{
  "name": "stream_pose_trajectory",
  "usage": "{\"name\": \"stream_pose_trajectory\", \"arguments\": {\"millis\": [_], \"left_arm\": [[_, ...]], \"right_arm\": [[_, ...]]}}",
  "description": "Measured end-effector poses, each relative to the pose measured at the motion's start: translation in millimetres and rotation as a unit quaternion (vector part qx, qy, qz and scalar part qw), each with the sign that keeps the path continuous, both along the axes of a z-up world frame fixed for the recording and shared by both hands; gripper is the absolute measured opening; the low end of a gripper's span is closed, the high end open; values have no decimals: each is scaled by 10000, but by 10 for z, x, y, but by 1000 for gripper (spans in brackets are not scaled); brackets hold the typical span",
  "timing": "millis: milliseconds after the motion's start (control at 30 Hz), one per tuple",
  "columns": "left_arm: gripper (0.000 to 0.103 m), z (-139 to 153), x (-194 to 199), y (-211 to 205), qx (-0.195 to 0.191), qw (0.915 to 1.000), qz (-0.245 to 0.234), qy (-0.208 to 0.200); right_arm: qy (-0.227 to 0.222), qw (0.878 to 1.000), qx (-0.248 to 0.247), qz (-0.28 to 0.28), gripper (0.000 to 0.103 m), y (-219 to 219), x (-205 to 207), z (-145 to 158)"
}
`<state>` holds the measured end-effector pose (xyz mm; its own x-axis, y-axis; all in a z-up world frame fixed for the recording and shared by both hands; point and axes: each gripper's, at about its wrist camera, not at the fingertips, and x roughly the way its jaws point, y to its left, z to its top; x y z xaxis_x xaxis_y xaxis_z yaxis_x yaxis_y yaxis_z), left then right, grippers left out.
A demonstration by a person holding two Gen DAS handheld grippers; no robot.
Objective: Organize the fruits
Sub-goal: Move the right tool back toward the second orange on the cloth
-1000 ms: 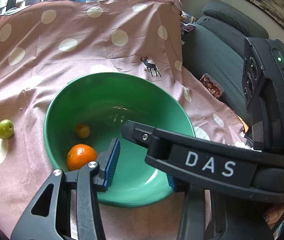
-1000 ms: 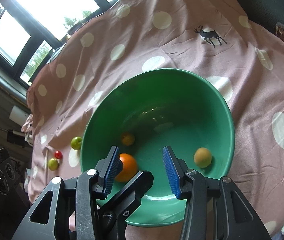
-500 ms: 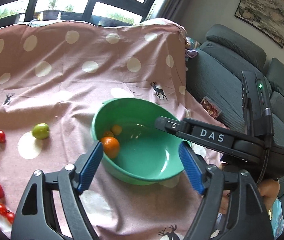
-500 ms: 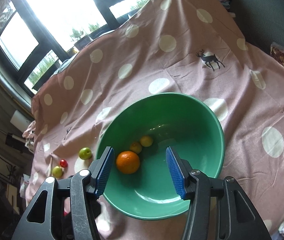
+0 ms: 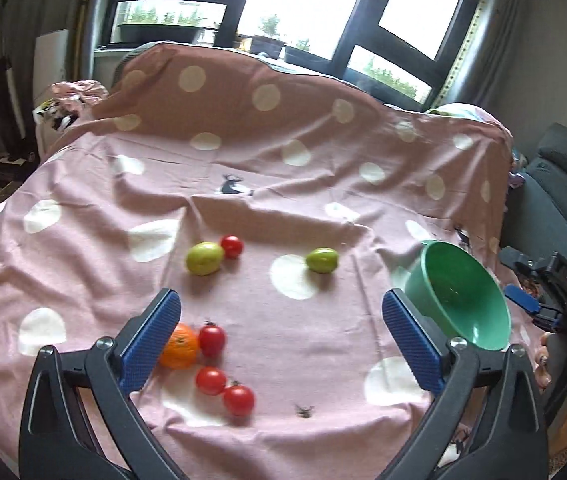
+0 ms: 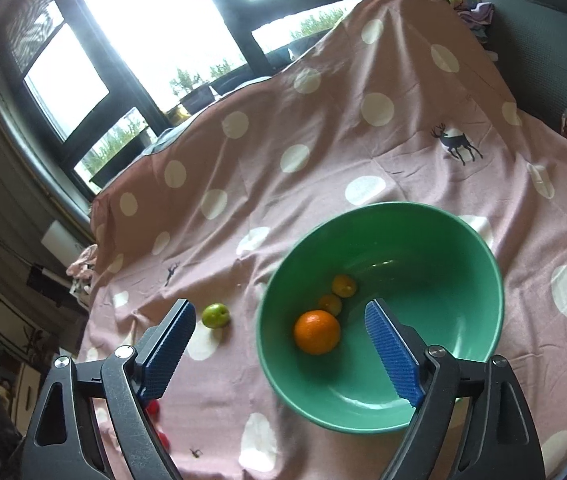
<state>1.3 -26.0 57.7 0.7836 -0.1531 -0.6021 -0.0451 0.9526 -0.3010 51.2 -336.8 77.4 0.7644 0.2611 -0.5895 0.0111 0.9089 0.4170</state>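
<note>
Fruit lies scattered over the pink spotted cloth (image 5: 283,208), and the green bowl (image 6: 479,264) serves as landmark. Inside the bowl sit a large orange (image 6: 317,332) and two small yellow fruits (image 6: 343,285) just behind it. Left of the bowl on the cloth rest two green fruits (image 5: 322,260), red tomatoes (image 5: 212,340) and another orange (image 5: 179,346). The left gripper (image 5: 281,336) hovers over that loose fruit, jaws opening, nothing between them. The right gripper (image 6: 279,356) hangs above the bowl's near rim, jaws opening, empty.
</note>
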Motion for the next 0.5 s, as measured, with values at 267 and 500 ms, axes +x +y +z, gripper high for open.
{"name": "stream_pose_trajectory", "arguments": {"millis": [267, 500], "left_arm": [[102, -225, -34, 610, -147, 9957, 879, 255], [102, -314, -20, 812, -283, 9925, 1079, 498]], "right_arm": [[-237, 9976, -428, 489, 92, 553, 15, -62], [68, 9910, -648, 1166, 92, 1075, 103, -321]]}}
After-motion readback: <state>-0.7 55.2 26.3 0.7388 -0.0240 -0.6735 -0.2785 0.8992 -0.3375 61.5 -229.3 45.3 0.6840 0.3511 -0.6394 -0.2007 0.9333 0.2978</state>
